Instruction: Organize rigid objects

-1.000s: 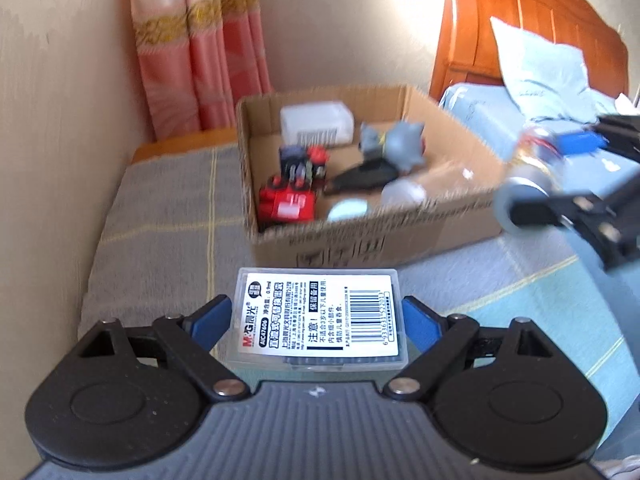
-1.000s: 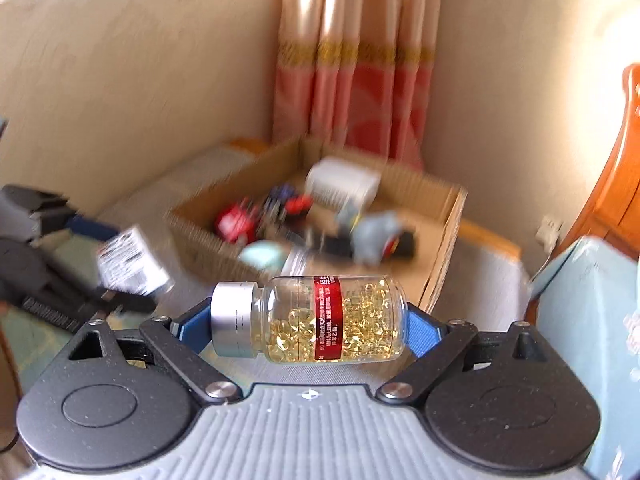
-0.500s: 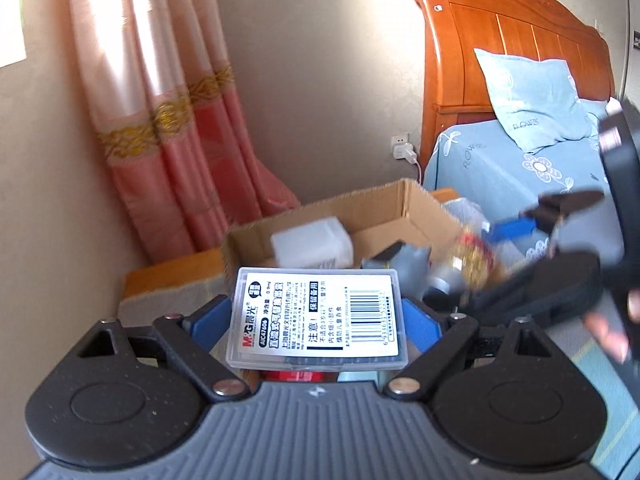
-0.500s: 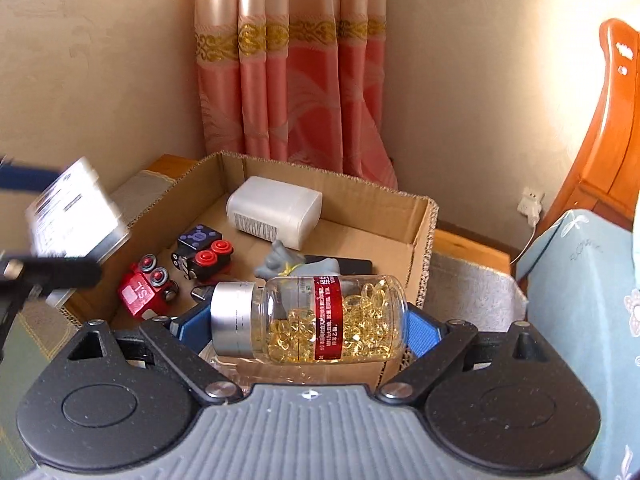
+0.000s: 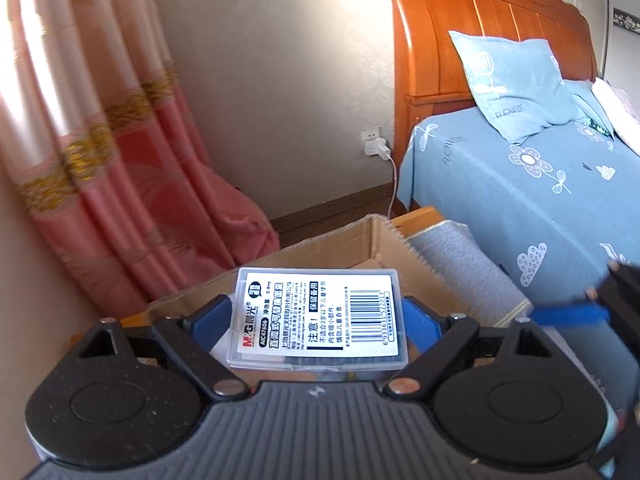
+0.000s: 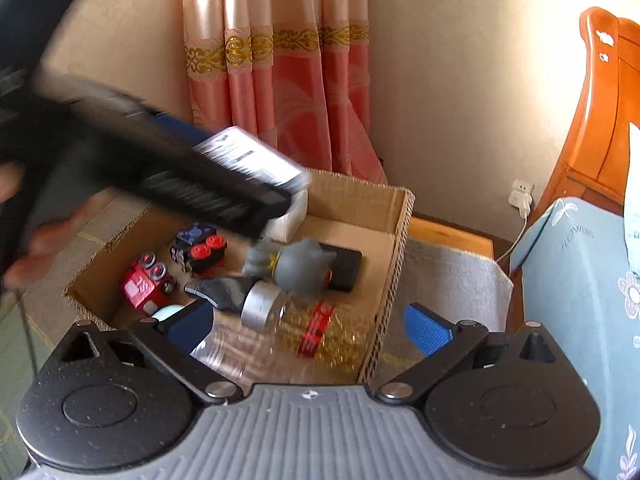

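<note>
My left gripper is shut on a clear plastic case with a white barcode label, held above the cardboard box. In the right wrist view the case hovers blurred over the box. My right gripper is open. The capsule bottle with silver cap and red label lies blurred between the spread fingers, inside the box near its front wall.
The box holds red toy cars, a grey figure, a black item and a white container. Pink curtain behind. Bed with blue sheet and wooden headboard to the right.
My right gripper has opened and let go of the capsule bottle, which dropped into the box. My left gripper has carried the case up over the box.
</note>
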A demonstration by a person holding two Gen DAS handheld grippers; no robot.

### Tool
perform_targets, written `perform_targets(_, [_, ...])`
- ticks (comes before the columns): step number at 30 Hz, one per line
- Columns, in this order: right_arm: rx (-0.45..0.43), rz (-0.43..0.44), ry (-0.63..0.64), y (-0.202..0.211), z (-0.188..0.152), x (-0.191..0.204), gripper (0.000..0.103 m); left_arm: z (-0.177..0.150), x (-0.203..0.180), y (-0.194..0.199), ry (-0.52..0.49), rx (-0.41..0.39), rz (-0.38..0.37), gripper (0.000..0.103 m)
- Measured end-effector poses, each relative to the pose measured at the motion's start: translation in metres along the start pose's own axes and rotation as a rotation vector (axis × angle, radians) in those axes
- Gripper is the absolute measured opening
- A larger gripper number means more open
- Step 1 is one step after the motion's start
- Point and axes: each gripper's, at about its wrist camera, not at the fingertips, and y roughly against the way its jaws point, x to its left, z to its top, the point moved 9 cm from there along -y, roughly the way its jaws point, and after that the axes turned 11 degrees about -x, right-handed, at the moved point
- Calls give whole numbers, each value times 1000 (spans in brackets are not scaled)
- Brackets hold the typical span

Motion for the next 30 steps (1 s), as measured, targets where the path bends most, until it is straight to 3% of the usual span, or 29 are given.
perform_targets(6, [18,-17,-14,11,-9,-2,103,7,-14,-36,57,19,-41,92])
perform_targets(10, [9,-23,-1,17,-10,0,103,8,-8,-28,101,-19,-21,96])
perform_targets(16, [8,-26,3,24,-11,5,103,9,14,27,103,-87,61,102])
perform_targets(23, [61,-144,-83,40,-21,2,103,-37,30,113,115,-76,251,102])
perform_targets(30, [92,-221,-135,58,-37,11,103,-96,26,141,279,22,239,102])
